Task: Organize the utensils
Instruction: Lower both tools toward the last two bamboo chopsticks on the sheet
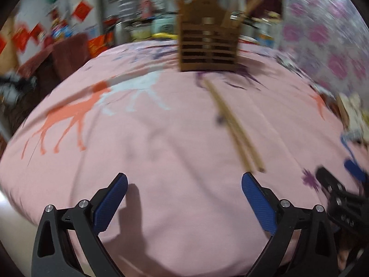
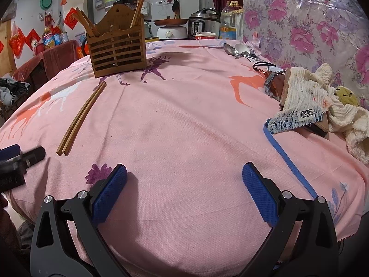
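Surface: a table covered by a pink cloth [image 2: 184, 120] printed with orange, white and purple deer, in a cluttered kitchen with a flowered wall covering on the right.
Background: a counter behind the table with one rice cooker [image 2: 204, 23], bottles and red paper decorations; the left wrist view is blurred.
Holder: one slatted wooden utensil holder [image 2: 117, 50] stands upright at the far side of the table, with several chopsticks standing in it; the exact number cannot be told.
Loose chopsticks: two wooden chopsticks [image 2: 80, 117] lie side by side on the cloth, touching along their length, in front of the holder and well apart from it.
Spoons: two metal spoons [image 2: 237, 50] lie together at the far right of the table.
Other items: a cream knitted cloth [image 2: 322, 97] heaped at the right edge, and one blue strap [image 2: 288, 159] trailing across the cloth.
Left gripper [image 1: 184, 198]: two blue-padded fingers spread wide apart, holding nothing, just short of the near ends of the loose chopsticks.
Right gripper [image 2: 184, 189]: two blue-padded fingers spread wide apart, holding nothing, over bare cloth to the right of the chopsticks.
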A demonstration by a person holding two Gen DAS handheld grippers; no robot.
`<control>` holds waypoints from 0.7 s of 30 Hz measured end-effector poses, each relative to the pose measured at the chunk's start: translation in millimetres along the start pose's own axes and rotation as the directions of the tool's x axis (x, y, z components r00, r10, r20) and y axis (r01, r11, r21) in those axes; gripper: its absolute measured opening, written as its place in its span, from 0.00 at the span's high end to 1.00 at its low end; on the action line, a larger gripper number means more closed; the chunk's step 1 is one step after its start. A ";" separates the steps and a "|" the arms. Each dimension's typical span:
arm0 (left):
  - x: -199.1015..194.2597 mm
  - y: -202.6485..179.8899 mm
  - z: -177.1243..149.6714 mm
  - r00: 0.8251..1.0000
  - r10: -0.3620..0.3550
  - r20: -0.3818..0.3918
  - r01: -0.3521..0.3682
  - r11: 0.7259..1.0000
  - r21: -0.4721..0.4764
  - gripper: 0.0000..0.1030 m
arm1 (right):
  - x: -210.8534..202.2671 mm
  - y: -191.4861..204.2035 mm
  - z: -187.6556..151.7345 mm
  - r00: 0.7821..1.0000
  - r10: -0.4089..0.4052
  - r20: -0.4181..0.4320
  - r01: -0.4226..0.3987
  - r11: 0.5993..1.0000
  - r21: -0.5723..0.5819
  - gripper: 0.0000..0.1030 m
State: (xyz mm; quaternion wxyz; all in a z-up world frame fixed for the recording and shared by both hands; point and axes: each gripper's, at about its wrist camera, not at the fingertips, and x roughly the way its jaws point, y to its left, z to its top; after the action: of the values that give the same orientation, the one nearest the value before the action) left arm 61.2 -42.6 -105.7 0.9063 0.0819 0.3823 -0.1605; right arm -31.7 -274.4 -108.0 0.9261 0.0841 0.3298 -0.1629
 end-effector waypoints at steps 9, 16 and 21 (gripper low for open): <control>21.6 3.8 13.3 0.995 0.102 -0.005 -0.102 0.995 0.001 0.04 | -0.3 0.4 -0.5 1.000 0.000 0.000 0.000 1.000 0.000 0.06; 17.1 17.0 10.3 0.994 0.108 -0.004 -0.108 0.994 -0.025 0.05 | -0.4 0.2 -0.7 1.000 -0.001 0.001 0.001 1.000 0.000 0.06; 20.6 -3.8 15.9 0.994 0.098 0.037 -0.100 0.994 0.043 0.33 | -0.5 0.2 -0.7 1.000 0.000 0.002 0.000 1.000 -0.001 0.06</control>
State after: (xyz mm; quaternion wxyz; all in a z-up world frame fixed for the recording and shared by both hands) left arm 84.0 -55.1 -109.6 0.9176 0.1184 0.3583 -0.1253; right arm -32.4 -273.9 -108.3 0.9264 0.0833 0.3291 -0.1630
